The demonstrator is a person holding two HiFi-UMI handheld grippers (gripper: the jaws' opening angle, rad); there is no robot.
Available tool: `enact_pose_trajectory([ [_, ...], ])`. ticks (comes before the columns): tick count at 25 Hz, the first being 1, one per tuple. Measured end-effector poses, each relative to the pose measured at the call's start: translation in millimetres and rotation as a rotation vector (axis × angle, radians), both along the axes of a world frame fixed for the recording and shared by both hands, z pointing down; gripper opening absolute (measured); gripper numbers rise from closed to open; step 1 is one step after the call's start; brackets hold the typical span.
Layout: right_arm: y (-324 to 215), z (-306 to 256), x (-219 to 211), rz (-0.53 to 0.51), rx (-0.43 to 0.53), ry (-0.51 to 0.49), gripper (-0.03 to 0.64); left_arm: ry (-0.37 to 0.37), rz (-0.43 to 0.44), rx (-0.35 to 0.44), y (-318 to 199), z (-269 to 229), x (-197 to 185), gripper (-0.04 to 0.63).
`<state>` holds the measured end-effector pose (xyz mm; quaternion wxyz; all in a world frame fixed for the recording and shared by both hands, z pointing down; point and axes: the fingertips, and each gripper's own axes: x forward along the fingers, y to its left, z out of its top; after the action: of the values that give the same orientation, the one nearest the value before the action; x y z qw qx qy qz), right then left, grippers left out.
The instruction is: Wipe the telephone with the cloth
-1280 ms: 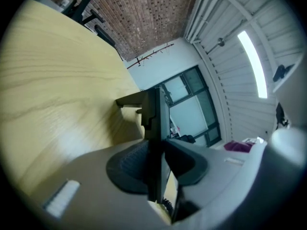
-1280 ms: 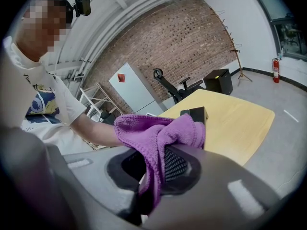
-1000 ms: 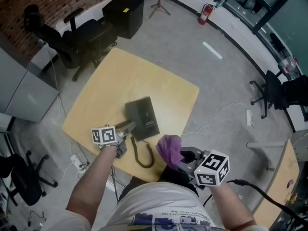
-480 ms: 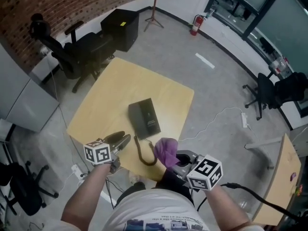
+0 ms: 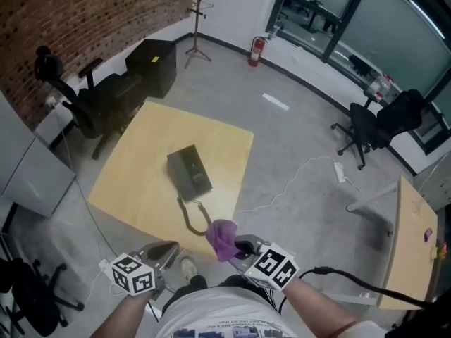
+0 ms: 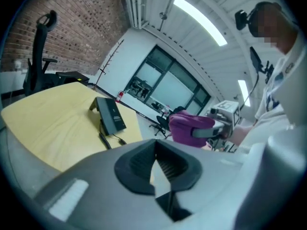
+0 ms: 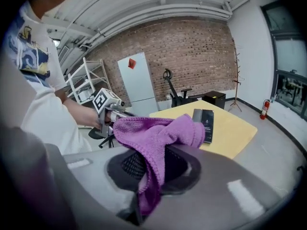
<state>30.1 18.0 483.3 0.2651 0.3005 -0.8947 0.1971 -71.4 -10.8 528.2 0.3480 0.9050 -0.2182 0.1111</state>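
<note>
Bright, even indoor light; ceiling strip lamps (image 6: 199,14) blow out white in left gripper view. Both gripper views: fisheye bending, dark corners, soft foreground. Head view slightly blurred.

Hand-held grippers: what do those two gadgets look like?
The left hand-held gripper and right hand-held gripper are grey with dark ribbed pads. Each carries a white cube of black square markers; a black cable trails from the right one. The person wears a white printed T-shirt.

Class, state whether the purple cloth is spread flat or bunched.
Bunched: the purple cloth hangs crumpled, pinched in the right claw.
</note>
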Motion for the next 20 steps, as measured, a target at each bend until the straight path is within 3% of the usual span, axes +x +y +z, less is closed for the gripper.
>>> enact_pose_trajectory([
  [5, 44, -4, 3, -0.036, 0.048, -0.019, 0.044, -0.011, 0.069, 0.02, 63, -20, 28, 0.003],
  [14, 135, 1, 16, -0.074, 0.074, -0.1, 0.044, 0.03, -0.004, 0.051, 166, -64, 49, 0.003],
  [20, 174, -6, 16, -0.058, 0.09, -0.132, 0.044, -0.002, 0.008, 0.068, 200, -74, 41, 0.003],
])
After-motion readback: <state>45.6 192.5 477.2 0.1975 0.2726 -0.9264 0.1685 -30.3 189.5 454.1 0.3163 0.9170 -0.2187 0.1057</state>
